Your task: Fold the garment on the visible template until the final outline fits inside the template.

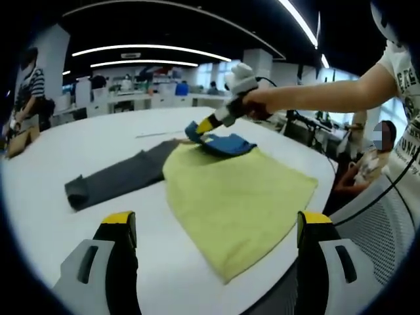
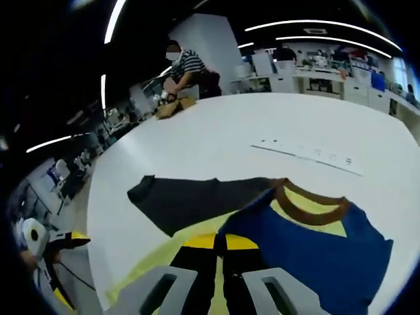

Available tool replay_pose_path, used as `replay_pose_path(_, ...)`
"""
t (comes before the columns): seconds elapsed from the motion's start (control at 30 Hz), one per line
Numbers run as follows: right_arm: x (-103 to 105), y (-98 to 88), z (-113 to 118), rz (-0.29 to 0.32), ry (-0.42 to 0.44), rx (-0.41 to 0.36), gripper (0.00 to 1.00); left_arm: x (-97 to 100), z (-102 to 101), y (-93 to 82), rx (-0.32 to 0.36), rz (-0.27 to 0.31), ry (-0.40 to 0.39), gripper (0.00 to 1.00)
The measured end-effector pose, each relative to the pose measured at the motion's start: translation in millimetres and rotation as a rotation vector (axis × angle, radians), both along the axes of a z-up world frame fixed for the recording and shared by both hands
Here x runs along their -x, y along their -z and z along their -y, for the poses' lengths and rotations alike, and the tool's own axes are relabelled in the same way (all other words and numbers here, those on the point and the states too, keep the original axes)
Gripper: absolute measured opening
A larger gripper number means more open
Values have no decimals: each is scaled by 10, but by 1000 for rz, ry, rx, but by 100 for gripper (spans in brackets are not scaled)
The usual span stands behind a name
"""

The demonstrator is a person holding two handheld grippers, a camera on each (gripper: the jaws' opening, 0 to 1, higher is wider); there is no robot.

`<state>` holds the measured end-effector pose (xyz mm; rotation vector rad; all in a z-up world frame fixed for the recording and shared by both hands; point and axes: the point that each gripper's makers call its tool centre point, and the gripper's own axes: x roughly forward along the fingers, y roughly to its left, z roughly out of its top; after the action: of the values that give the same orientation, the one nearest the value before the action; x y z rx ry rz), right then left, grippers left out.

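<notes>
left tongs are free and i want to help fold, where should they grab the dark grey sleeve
Take the dark grey sleeve at its cuff end, the free tip lying flat on the white table, farthest from the yellow body. Come in low from the table's near edge. The left tongs stand open; the right tongs already pinch the blue part.

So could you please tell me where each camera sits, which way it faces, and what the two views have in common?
Left gripper view: rides the left gripper, open above the white table's near edge, facing the yellow-green cloth; the person's arm holds the right gripper there.
Right gripper view: rides the right gripper, fingers shut on the blue garment, looking back across the table; the left gripper shows low at left.
Shared: table, cloth, blue garment, dark grey garment.
</notes>
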<state>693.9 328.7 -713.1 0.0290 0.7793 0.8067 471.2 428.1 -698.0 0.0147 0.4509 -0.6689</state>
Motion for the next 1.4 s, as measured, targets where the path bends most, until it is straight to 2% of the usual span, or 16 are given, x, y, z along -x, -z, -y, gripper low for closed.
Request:
replay_pose_path(0.17,100,83,-95,-11,-44,3,0,-11,1,-1,0,5,-2,99)
replay_pose_path(0.37,257,210,-182,0,-110,43,0,-22,-30,10,1,7,-3,99)
replay_pose_path(0.6,307,299,-282,-15,-113,41,0,-13,-5,-2,1,9,0,99)
replay_pose_path(0.7,359,290,-314,-32,-115,28,0,-9,-2,-11,5,10,1,99)
replay_pose_path(0.77,370,282,-330,-22,-120,28,0,-9,-11,-10,2,11,1,99)
replay_pose_path(0.9,338,266,-277,-7,-136,38,16,-13,-28,-19,1,15,-2,99)
replay_pose_path(1.07,281,131,-120,53,-166,37,45,-17,5,-43,-6,12,-1,99)
replay_pose_path(1.3,259,103,122,77,-185,61,74,-42,36,-46,-13,10,6,99)
replay_pose_path(1.4,235,87,294,81,-175,72,77,-49,45,-56,-15,12,11,99)
